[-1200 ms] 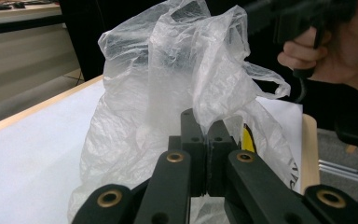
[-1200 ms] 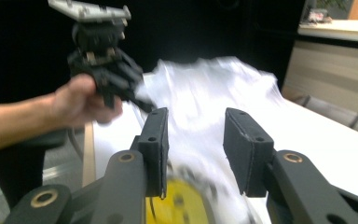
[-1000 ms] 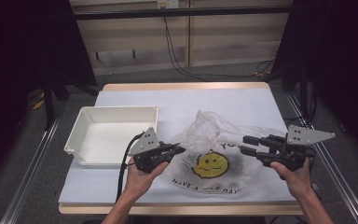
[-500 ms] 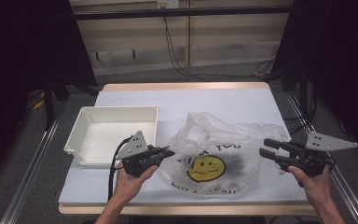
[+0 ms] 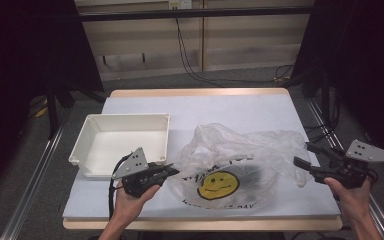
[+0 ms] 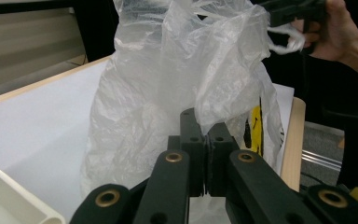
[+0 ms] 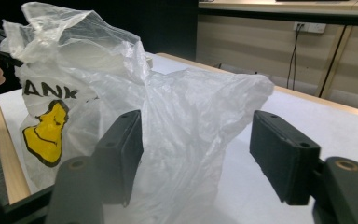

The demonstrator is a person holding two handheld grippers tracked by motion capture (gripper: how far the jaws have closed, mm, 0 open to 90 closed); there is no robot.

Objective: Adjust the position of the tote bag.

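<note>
Pinching the left edge of the clear smiley-face plastic bag (image 5: 230, 165), left gripper (image 5: 167, 172) clamped on the film. Bag lies on the white table cover (image 5: 240, 107), beside the white tray (image 5: 122, 142). Right gripper (image 5: 307, 156) jaws just opening, film loose between, pads not pressing.

Thin clear plastic bag (image 5: 240, 165), crumpled and puffed up, yellow smiley face and black lettering on the side facing up. Spread across the near right part of the bench (image 5: 220, 107), just right of the white tray (image 5: 125, 142). Left edge pinched; right edge loose.
</note>
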